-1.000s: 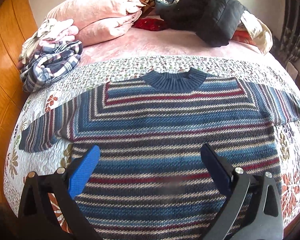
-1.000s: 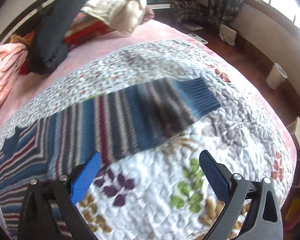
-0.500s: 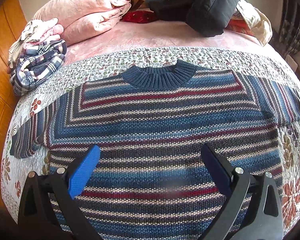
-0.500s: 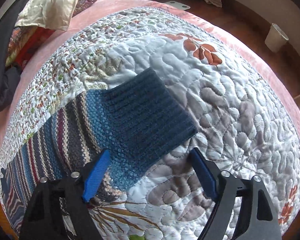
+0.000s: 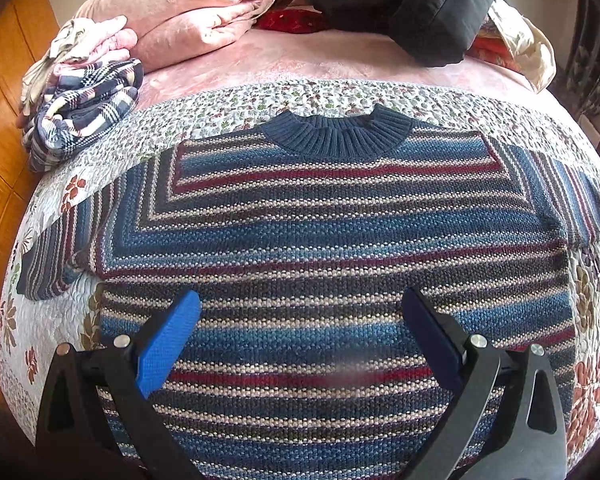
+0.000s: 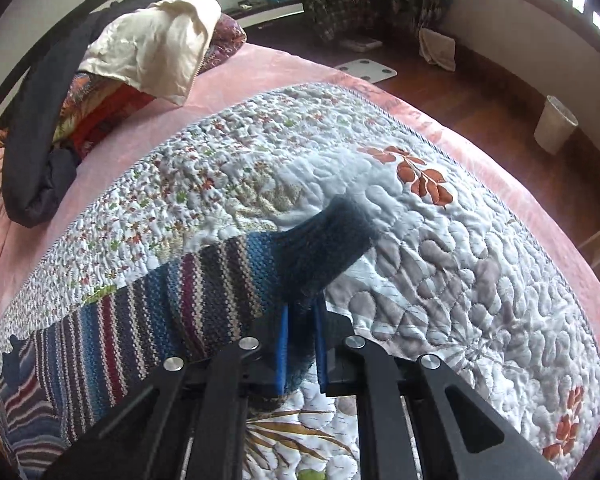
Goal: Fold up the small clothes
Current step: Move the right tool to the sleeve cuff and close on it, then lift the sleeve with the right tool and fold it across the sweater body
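**Right jaws pinch the sleeve cuff; left jaws spread over the sweater**

Left wrist view: the sweater (image 5: pixel 332 240) lies flat, front up, on the quilt (image 5: pixel 44 320) that covers the bed, its collar (image 5: pixel 336 136) toward 12 o'clock. 1 sleeve runs out to 9 o'clock, the other to 3 o'clock, where it leaves the frame. The left gripper (image 5: pixel 300 320) hangs over the lower body of the sweater with its jaws spread wide and nothing between them; whether they touch the knit cannot be told. At 10 o'clock a plaid bundle (image 5: pixel 84 108) lies at the quilt's edge, a pink blanket (image 5: pixel 188 8) is behind it at 11 o'clock, and a black jacket (image 5: pixel 420 4) is at 1 o'clock.

Right wrist view: the right gripper (image 6: pixel 300 344) has its jaws pressed together on the dark blue cuff (image 6: pixel 328 244) of the sleeve. The cuff rises off the quilt (image 6: pixel 460 260) and looks blurred, while the striped sleeve trails to 8 o'clock, lying on the quilt. A cream cloth (image 6: pixel 156 48) tops a clothes pile at 11 o'clock. A bin (image 6: pixel 556 124) stands on the floor at 2 o'clock.
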`<state>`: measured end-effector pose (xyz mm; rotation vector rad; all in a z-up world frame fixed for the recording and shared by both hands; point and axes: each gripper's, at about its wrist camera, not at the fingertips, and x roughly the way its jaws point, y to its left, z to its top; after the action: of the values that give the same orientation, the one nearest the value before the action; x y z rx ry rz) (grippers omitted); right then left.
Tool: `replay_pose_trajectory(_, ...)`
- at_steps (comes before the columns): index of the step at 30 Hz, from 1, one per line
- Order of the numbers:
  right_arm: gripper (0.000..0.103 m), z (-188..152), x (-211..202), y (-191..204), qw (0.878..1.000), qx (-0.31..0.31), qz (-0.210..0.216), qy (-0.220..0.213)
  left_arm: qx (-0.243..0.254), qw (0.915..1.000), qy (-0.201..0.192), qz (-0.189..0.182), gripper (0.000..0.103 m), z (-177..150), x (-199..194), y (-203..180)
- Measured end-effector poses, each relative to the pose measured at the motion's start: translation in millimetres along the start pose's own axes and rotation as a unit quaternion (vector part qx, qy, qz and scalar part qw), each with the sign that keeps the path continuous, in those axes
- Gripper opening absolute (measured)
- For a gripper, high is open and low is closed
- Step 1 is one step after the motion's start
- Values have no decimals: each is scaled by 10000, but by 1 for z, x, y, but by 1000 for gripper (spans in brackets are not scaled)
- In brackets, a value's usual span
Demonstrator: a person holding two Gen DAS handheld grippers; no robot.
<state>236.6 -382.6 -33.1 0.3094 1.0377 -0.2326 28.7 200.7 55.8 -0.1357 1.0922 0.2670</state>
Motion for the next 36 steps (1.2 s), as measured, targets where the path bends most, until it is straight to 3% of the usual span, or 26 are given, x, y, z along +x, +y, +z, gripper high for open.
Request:
replay_pose_trajectory(9, 10, -33, -51, 110, 9878, -1204, 954, -267, -155, 9999, 67, -13, 100, -2, 2, 16)
replay_pose_trajectory(19, 9, -103, -67, 230, 9605, -2067, 1858, 122, -293, 9995, 71, -113, 100, -4, 0, 30)
replay_pose_trajectory(28, 9, -150, -53, 286, 9448, -2729, 1767, 400, -358, 9991, 95, -204, 100, -5, 1, 40)
replay_pose_trajectory(34, 10, -173, -37, 301, 9368, -2989, 1699, 646, -381, 9984, 121, -389, 100, -3, 2, 33)
replay_pose_trajectory(36, 14, -182, -31, 305, 9324, -3111, 1665, 780, -390, 9977, 136, -528, 100, 0, 2, 28)
